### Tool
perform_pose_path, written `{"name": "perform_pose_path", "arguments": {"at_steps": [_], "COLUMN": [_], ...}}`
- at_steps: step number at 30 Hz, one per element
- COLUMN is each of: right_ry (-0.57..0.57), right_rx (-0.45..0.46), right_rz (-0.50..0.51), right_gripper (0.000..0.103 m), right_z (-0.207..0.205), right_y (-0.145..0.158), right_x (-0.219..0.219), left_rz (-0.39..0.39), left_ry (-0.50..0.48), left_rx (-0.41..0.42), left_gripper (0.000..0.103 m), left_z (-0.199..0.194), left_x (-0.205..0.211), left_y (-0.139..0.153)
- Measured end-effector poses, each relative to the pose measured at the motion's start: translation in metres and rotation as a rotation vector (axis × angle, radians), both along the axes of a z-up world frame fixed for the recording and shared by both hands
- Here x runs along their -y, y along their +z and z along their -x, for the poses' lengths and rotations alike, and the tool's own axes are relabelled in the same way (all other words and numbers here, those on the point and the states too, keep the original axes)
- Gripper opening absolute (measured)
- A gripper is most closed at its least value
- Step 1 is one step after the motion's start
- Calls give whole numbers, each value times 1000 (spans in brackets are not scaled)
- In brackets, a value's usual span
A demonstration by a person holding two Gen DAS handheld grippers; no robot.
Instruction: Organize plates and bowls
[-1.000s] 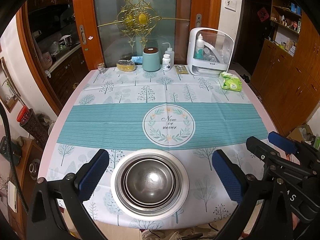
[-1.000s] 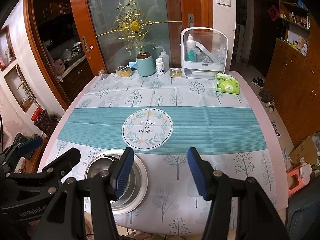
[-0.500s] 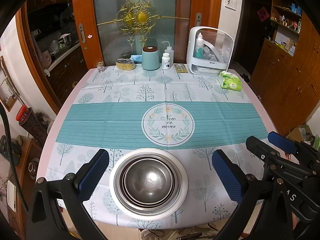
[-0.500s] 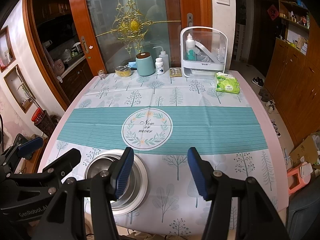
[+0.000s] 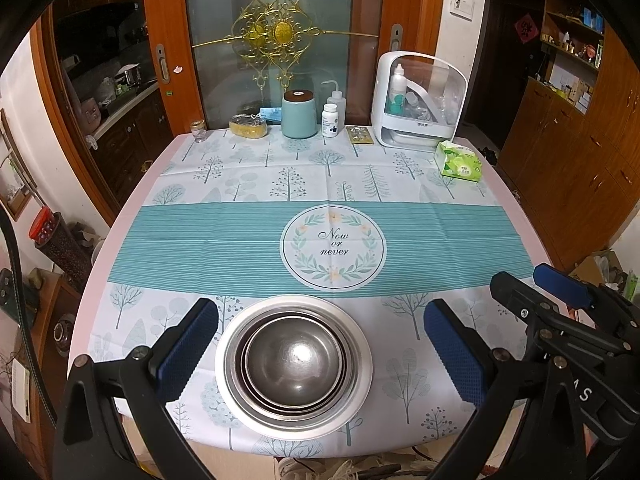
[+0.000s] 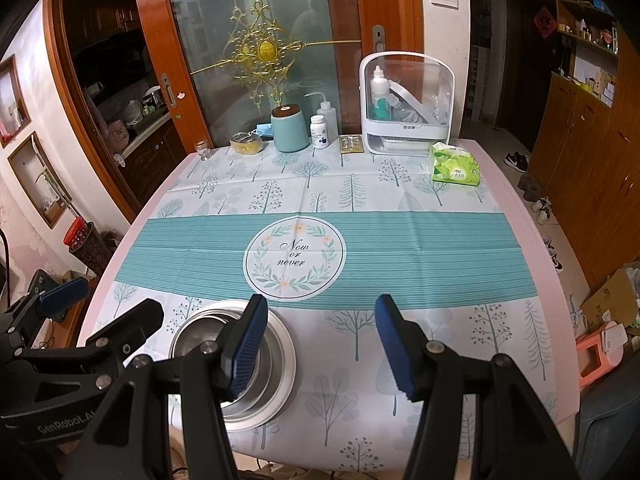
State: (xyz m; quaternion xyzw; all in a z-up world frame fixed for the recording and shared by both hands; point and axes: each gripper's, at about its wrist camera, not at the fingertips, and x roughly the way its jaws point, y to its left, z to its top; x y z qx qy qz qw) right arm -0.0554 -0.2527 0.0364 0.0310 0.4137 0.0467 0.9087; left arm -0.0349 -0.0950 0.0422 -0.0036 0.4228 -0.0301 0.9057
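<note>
A stack of nested steel bowls [image 5: 295,364] sits inside a white plate [image 5: 362,376] near the table's front edge. My left gripper [image 5: 320,344] hovers above the stack, open wide, its blue pads well apart from the plate on both sides. My right gripper [image 6: 320,344] is open over bare cloth just right of the stack, holding nothing; its left finger [image 6: 246,348] covers part of the bowls [image 6: 200,332] and the plate [image 6: 286,364]. The right gripper's body [image 5: 560,320] shows at the right edge of the left wrist view.
At the far edge of the table with its tree-print cloth [image 5: 248,240] stand a teal canister [image 5: 298,114], a pill bottle [image 5: 330,120], a squeeze bottle [image 5: 338,100], a white storage caddy [image 5: 418,106], a small glass jar [image 5: 198,130] and a green tissue pack [image 5: 458,162].
The left wrist view has shifted slightly; the bowl stack sits a touch lower and closer in it. The right gripper has kept still.
</note>
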Motion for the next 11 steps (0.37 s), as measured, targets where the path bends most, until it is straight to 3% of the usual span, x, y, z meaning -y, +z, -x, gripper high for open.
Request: {"name": "perform_pose_path", "arguments": {"at_steps": [11], "right_ry": [-1], "right_rx": [-1], "right_rz": [-3], "right_gripper": [57], "right_z": [-1], "right_y": [-1], "right_x": [0], "left_rz": [0], "left_ry": [-2], "left_rx": [-7], "left_gripper": [102], "left_z": [0], "left_x": [0], "left_y": [-2]}}
